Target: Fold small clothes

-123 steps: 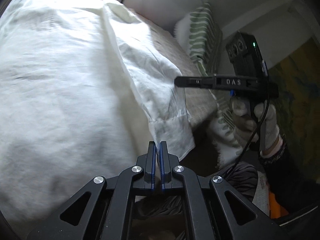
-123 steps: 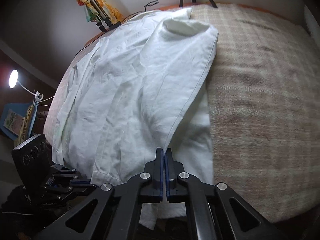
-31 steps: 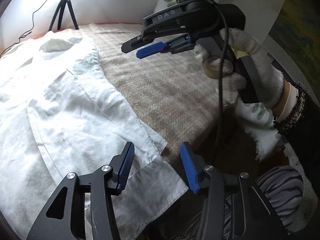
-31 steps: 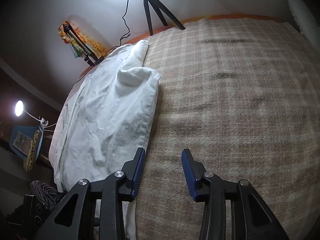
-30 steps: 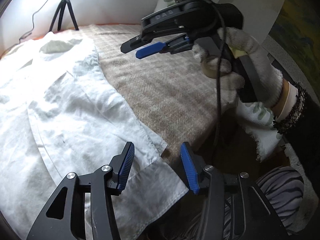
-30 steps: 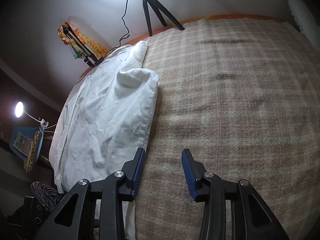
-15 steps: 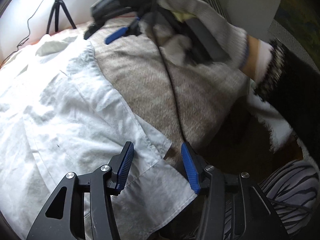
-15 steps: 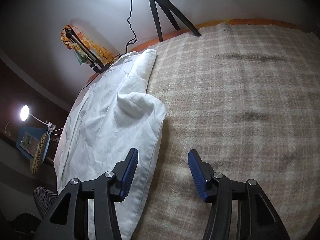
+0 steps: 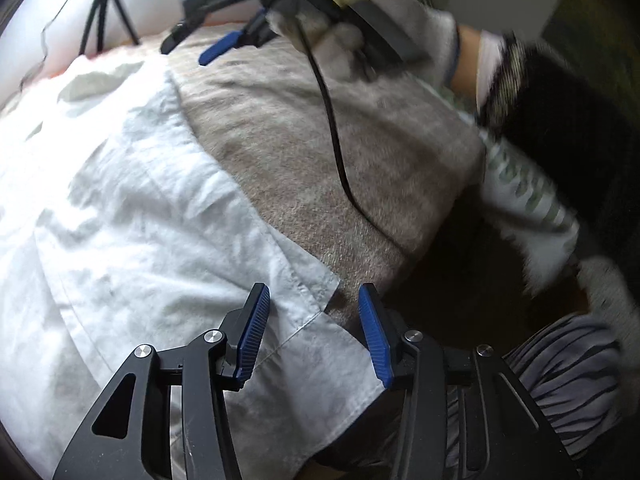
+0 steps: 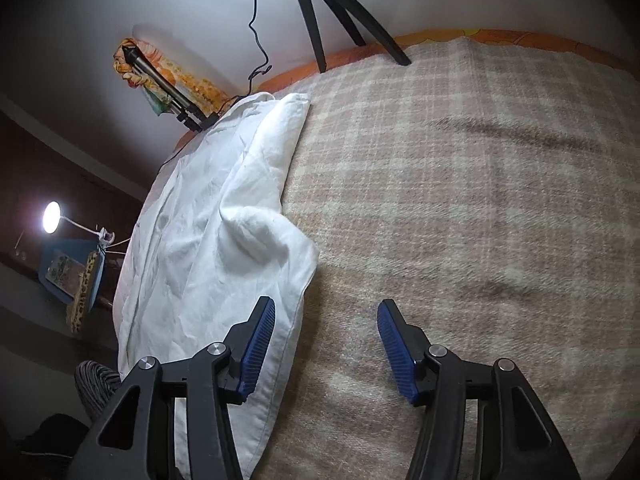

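Note:
A white shirt (image 9: 132, 216) lies spread on the plaid blanket (image 9: 304, 152), its right side folded in. My left gripper (image 9: 314, 318) is open and empty, just above the shirt's near corner at the bed edge. My right gripper (image 10: 326, 338) is open and empty, low over the blanket beside the shirt's folded edge (image 10: 224, 220). It also shows in the left wrist view (image 9: 216, 50), held in a gloved hand far over the bed.
A black tripod (image 10: 336, 16) stands at the bed's far edge, with a cable on the wall. A lamp (image 10: 52, 216) and a blue stand are left of the bed. A striped cloth (image 9: 560, 372) and a leaf-print pillow (image 9: 524, 196) lie near the bed's front edge.
Both grippers were shut on the shirt 4 seconds ago and have since let go. In the last second the right gripper moved forward over the bed toward the shirt's far end; the left stayed put.

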`<state>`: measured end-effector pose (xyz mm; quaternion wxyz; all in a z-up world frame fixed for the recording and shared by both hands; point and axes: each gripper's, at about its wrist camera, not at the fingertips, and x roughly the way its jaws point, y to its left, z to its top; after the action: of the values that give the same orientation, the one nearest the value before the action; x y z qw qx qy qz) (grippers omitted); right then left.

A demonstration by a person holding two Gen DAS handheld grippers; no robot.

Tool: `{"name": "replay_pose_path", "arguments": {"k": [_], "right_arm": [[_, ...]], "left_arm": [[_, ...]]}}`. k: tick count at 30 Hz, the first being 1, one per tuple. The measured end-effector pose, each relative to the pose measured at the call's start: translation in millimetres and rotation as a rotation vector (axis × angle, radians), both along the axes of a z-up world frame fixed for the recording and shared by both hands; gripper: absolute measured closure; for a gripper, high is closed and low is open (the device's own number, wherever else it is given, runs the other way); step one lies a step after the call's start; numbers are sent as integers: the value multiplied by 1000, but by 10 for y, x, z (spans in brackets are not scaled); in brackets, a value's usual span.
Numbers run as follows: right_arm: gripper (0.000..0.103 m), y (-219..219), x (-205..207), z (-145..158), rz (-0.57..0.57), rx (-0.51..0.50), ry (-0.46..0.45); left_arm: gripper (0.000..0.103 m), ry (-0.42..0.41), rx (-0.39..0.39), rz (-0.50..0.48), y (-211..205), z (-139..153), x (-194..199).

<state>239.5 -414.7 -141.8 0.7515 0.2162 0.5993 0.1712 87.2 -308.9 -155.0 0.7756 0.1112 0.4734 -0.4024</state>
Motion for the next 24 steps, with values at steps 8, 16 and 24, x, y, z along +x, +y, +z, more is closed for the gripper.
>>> {"name": "replay_pose_path", "arguments": {"k": [8,16,24], "right_arm": [[42,70,123,-29,-8,-10,-22],[42,194,141,-256,-40,58,-41],[101,459,112,-168,-7,-28,-42]], "left_arm": [[53,-113,46,-74,-141,-76,-121],[97,88,-167,83,281,-110,288],[98,76,-277,119,535,80,199]]}}
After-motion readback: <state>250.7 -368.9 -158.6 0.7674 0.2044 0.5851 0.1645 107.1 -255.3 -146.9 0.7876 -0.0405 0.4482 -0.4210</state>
